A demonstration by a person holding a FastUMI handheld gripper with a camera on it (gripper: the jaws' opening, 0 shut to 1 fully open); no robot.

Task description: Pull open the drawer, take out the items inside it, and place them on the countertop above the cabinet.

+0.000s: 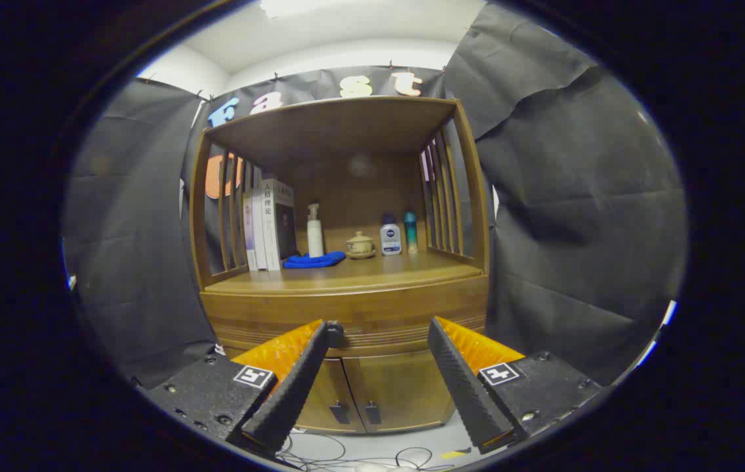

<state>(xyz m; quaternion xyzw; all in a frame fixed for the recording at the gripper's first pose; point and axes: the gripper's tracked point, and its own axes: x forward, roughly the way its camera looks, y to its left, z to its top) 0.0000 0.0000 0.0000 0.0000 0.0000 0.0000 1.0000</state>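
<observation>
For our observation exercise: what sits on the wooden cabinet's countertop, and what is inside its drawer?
On the countertop: upright books, white pump bottle, blue cloth, lidded teacup, two small bottles. The drawer is closed, contents hidden. The gripper is open.

A staged recording booth is shown: a brown wooden cabinet [346, 308] is hemmed in by draped black cloth walls [576, 216], with loose cables [372, 455] strewn on the floor.

Overhead light, shelf shadowed, edges fisheye-warped.
</observation>
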